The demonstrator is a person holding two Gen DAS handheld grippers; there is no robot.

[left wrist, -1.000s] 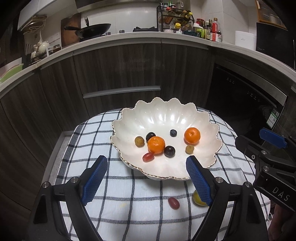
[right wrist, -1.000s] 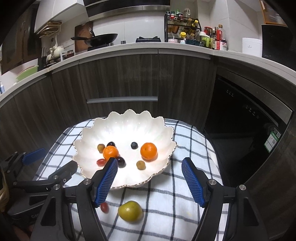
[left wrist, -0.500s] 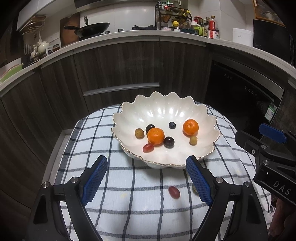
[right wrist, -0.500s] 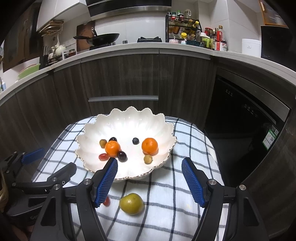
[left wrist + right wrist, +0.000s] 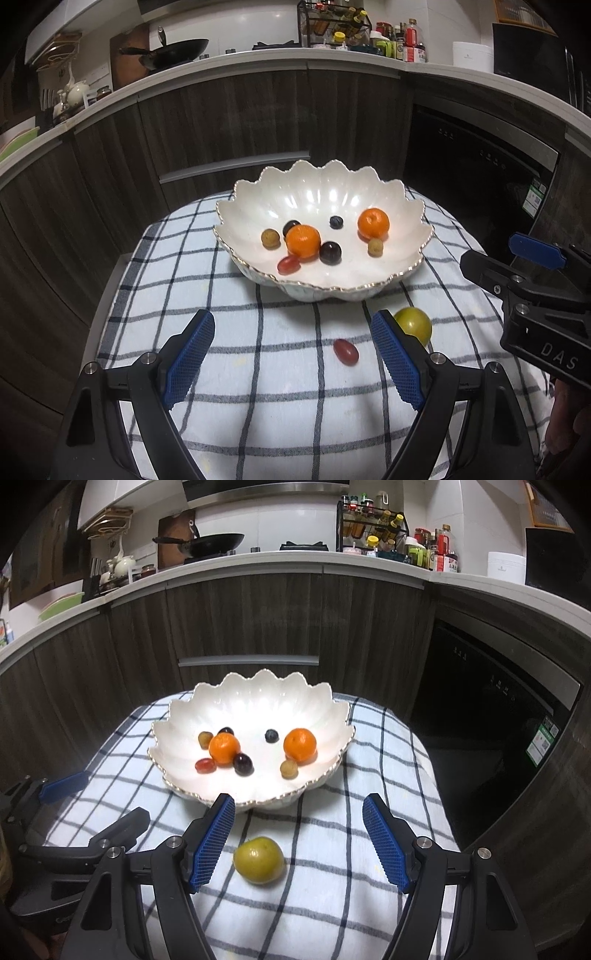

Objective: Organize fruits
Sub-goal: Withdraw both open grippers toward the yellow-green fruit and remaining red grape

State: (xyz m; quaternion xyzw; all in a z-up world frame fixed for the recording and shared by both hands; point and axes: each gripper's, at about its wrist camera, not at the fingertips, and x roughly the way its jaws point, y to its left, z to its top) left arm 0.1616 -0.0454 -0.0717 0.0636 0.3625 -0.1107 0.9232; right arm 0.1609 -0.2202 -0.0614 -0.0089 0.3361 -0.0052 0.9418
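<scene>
A white scalloped bowl (image 5: 402, 218) (image 5: 325, 709) sits on a checked cloth and holds two oranges (image 5: 303, 240) (image 5: 300, 745), dark grapes, a blueberry (image 5: 336, 221) and other small fruits. In front of it on the cloth lie a red grape (image 5: 345, 352) and a yellow-green round fruit (image 5: 413, 325) (image 5: 259, 860). My left gripper (image 5: 291, 354) is open, with the red grape between its fingers and nearer the right one. My right gripper (image 5: 299, 838) is open too, the yellow-green fruit lying between its fingers, untouched. The red grape is hidden in the right wrist view.
The cloth-covered small table (image 5: 184, 266) stands before dark curved kitchen cabinets (image 5: 258, 620). A dark appliance front (image 5: 491, 716) is at the right. The counter above carries a wok (image 5: 210, 542) and a spice rack (image 5: 373, 528). The other gripper shows at each view's side.
Both grippers have drawn back and sunk toward the cloth; the bowl sits higher in both views. The two loose fruits now show more fully between the fingers. Jaw openings are unchanged.
</scene>
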